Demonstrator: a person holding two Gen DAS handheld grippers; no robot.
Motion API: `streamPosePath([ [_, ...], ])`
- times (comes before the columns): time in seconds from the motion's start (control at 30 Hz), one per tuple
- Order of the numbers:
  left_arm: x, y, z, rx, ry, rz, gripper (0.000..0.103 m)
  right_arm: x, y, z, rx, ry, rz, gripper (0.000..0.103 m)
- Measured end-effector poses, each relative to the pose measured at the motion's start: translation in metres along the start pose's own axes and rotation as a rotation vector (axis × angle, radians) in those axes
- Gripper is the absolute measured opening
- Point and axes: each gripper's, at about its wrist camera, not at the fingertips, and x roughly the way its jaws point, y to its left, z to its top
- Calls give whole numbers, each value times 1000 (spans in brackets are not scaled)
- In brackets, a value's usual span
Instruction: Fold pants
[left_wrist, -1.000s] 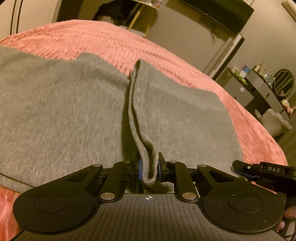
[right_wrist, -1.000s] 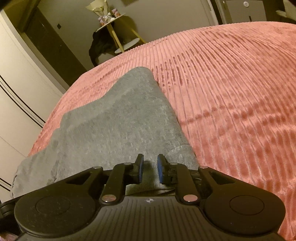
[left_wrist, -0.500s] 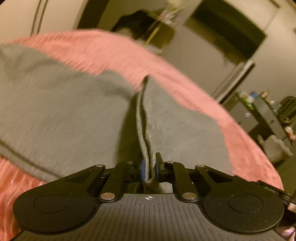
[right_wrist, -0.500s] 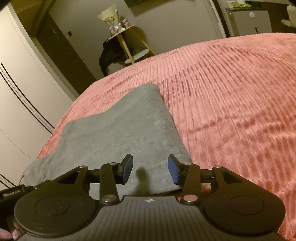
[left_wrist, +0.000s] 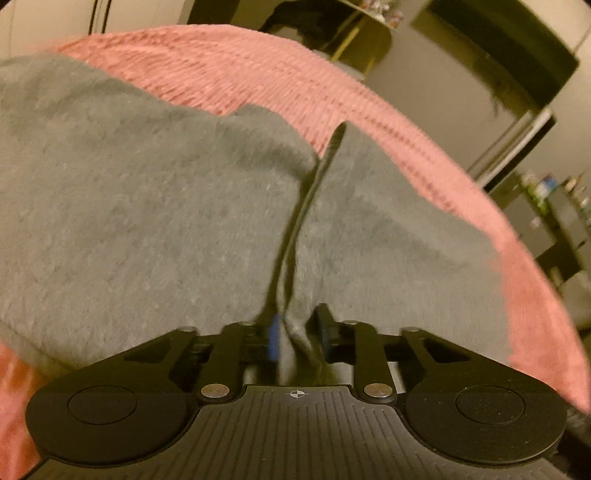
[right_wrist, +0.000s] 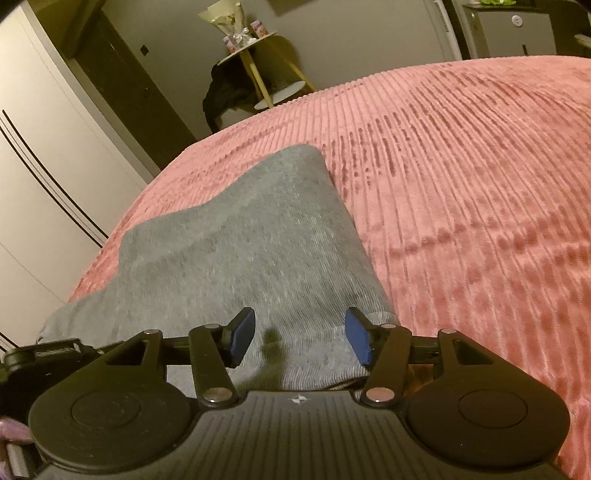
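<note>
A raised fold of the gray pants (left_wrist: 155, 221) is pinched between the left tongs (left_wrist: 297, 332). The right tongs (right_wrist: 300, 341) are held spread above the pants' near edge on the bed (right_wrist: 461, 184).

The left gripper (left_wrist: 297, 334) sits low, its two fingers drawn partly together with a gap between them; its view is blurred, so whether the blue pads (left_wrist: 273, 338) press anything cannot be told. The right gripper (right_wrist: 301, 341) is held level, its fingers spread wide apart and its blue pads (right_wrist: 358, 341) bare, nothing between them.
</note>
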Motion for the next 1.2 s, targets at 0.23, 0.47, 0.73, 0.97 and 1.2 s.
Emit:
streamPosePath([
  [0.23,-13,1,2,41,-62,47,31,-2,-13,2,87,-12,55,55],
  [0.47,-101,112,29,-394,-274,84,75,-2,-14,4,90,-6,86,67],
  [0.73,-135,251,27,-671,-321,136,69,-1,-18,6,120,-2,118,70],
  [0.97,-107,280,42,-755,-303,62,64,-1,-15,6,105,-1,104,70],
  [1.2,-91,297,42,-856,-318,26,45,0,-15,5,109,-5,101,70],
])
